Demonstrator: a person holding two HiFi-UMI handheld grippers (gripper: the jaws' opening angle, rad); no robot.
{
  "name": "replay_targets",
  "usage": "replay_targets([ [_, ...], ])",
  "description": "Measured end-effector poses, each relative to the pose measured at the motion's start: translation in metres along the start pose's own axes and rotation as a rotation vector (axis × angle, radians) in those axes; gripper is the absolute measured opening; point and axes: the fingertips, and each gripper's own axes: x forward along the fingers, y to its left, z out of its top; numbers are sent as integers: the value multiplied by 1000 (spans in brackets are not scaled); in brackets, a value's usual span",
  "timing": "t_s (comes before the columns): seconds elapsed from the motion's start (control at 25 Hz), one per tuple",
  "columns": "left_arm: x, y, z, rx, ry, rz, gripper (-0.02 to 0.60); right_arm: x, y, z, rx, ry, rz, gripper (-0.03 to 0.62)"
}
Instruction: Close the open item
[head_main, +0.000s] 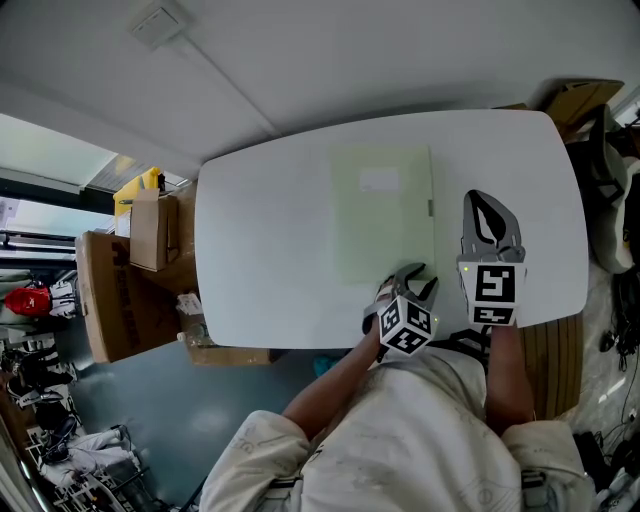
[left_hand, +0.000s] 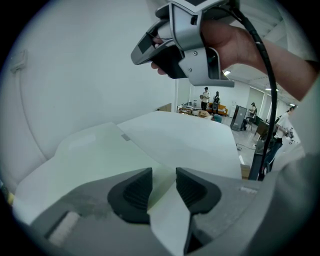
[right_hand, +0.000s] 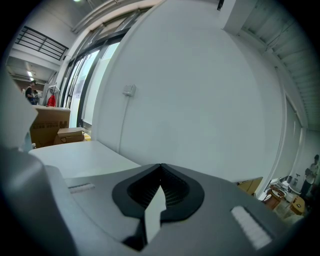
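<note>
Folder (head_main: 382, 215) pale green, flat on table (head_main: 260, 250), cover down | L gripper (head_main: 415, 274) at its near corner, jaws apart, pads not pressing, corner seen thru gap | R gripper (head_main: 487, 202) just right of folder, jaws together, empty.

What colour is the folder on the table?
The folder is pale green; head view shows it best.

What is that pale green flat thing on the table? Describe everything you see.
The folder is a thin pale green rectangle, like card or plastic, lying flat and closed on the white table. Its cover carries a whitish label near the far end and a grey tab on its right edge. Its near right corner sits between the open fingers of the left gripper, unpinched.
</note>
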Motion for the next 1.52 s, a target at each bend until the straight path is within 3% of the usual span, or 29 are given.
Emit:
replay_targets([
  [0.56, -1, -2, 2, -82, -2, -80, 158, 27, 16, -34, 31, 94, 66, 2],
  [1.32, -2, -2, 3, -100, -43, -73, 160, 92, 81, -114, -42, 310, 246, 2],
  [1.52, -3, 1, 2, -101, -53, -73, 160, 97, 85, -129, -52, 374, 244, 2],
])
